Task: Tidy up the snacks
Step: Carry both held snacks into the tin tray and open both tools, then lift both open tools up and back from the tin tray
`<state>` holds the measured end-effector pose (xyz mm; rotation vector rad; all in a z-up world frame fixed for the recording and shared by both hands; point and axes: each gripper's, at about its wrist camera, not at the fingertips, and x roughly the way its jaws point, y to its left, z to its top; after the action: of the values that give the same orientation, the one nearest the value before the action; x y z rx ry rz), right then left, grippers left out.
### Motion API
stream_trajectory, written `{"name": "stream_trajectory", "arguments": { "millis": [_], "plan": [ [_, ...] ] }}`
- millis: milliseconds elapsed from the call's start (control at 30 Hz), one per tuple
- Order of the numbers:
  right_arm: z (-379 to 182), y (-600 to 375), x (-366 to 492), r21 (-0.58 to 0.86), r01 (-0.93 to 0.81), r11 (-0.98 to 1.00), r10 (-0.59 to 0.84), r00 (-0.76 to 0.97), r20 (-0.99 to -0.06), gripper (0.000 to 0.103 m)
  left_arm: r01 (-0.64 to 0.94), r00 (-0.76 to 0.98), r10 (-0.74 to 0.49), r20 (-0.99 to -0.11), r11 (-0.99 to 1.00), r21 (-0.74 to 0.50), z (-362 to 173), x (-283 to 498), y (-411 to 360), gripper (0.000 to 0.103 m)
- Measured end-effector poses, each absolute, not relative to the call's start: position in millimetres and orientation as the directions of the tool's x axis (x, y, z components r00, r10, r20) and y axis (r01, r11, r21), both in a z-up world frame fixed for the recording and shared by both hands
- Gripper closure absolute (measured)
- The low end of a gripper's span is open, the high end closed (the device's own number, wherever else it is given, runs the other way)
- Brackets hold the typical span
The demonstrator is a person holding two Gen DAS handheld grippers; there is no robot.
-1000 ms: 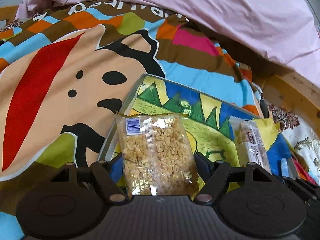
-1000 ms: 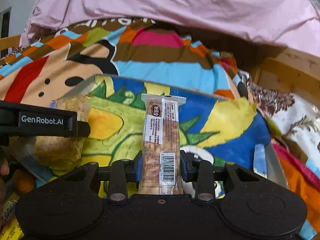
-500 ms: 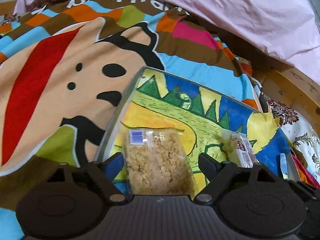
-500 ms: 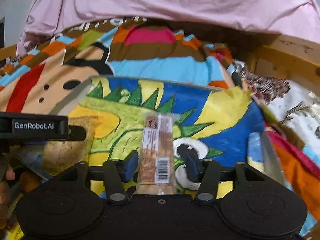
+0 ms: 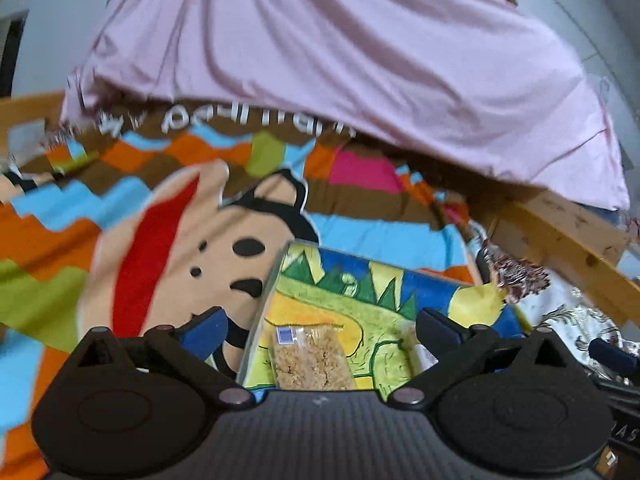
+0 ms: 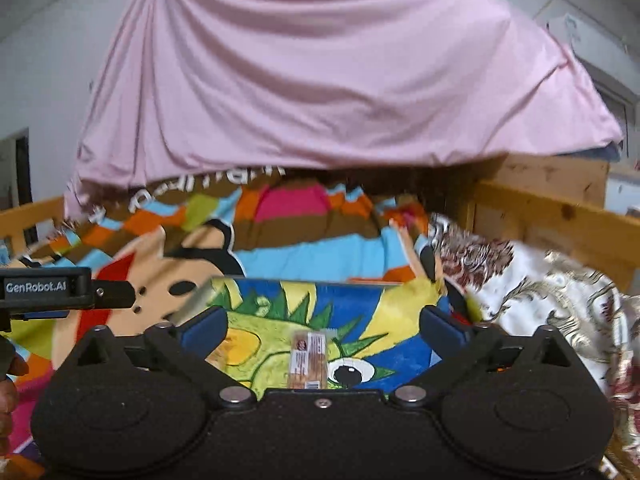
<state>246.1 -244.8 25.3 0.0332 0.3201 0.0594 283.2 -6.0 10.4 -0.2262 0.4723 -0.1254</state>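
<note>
1. The left gripper (image 5: pixel 322 326) hangs above the tray (image 5: pixel 264 312), fingers spread wide with nothing between them.
2. The crumble pack (image 5: pixel 312 356) lies flat on the tray, near its left rim and towards the near end, clear of both fingers.
3. The right gripper (image 6: pixel 324 326) is also raised, jaws wide apart and empty.
4. The bar (image 6: pixel 309 358) lies lengthwise on the tray (image 6: pixel 304 282), about mid-width, apart from the crumble pack.
5. From the left view the bar (image 5: pixel 420 350) is partly hidden behind the right finger.
6. The tray's far half is bare painted surface; its far rim runs straight across.
7. The tray sits on a cartoon blanket (image 5: pixel 168 240), which spreads wide on the left.
8. A wooden rail (image 6: pixel 560 216) borders the right side, and a pink sheet (image 6: pixel 320 80) hangs behind.
</note>
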Motion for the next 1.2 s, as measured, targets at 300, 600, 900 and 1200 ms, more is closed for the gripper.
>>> {"name": "stream_trajectory", "arguments": {
  "millis": [300,600,900,1200],
  "plan": [
    [47,-250,169,0.061,-0.028,0.998,0.045,0.957,-0.288,0.001,0.066,0.919,-0.135,-0.369,0.979,-0.194,30,203,4,0.0],
    [54,-251,102,0.068,-0.028,0.997,0.046,0.96,-0.277,0.001,0.062,0.927,-0.106,-0.359,0.989,-0.131,33,137,11,0.0],
    [50,-245,47,0.044,-0.039,0.998,0.051,0.947,-0.318,0.001,0.075,0.906,-0.112,-0.407,0.992,-0.106,22,88,14,0.0],
    [41,-244,24,0.011,0.001,1.0,0.003,0.921,-0.39,0.001,0.109,0.882,-0.119,-0.456,0.993,-0.049,10,54,3,0.0]
  ]
}}
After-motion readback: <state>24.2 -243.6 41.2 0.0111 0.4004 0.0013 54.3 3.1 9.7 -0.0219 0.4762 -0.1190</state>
